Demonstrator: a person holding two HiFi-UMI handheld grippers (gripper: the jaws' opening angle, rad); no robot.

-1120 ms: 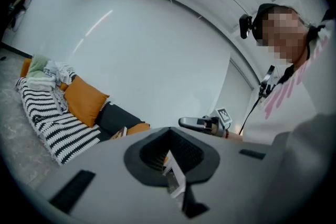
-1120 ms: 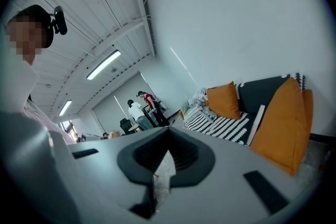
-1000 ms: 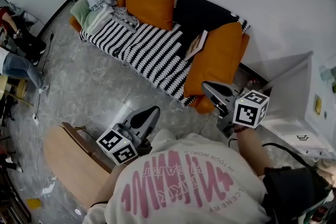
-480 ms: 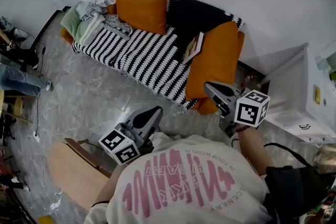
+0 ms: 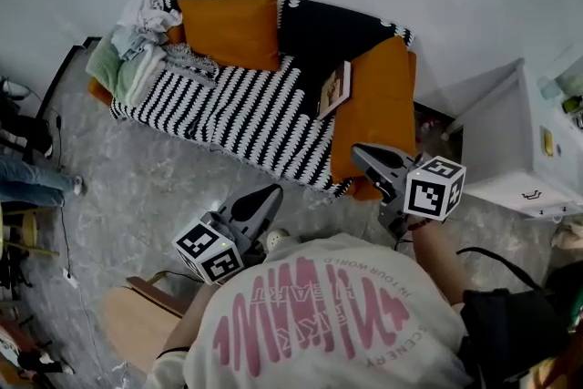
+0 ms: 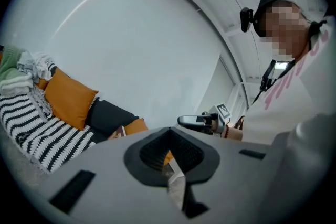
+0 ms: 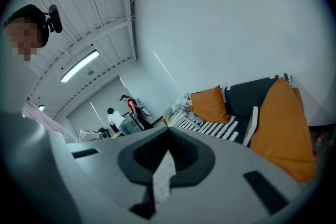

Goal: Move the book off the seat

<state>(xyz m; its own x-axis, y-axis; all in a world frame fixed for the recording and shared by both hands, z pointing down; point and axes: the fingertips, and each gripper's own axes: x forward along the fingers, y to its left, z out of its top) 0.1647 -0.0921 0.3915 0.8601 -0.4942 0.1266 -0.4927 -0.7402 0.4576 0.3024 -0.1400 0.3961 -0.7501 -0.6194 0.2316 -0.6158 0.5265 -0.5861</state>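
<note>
Left gripper [image 5: 271, 192] and right gripper [image 5: 358, 152], both clenched and empty, are nearing the black-and-white striped fabric sofa [image 5: 255, 105]; the thin pale-covered book [image 5: 335, 89] is leaning at its right end, lengthwise beyond the nearer right gripper.

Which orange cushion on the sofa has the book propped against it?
The larger orange cushion at the sofa's right end in the head view; the book stands against it. The smaller orange cushion sits apart, near the clothes pile.

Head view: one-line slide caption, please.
Left gripper and right gripper, shut, empty, face the sofa; book leans on orange cushion.
</note>
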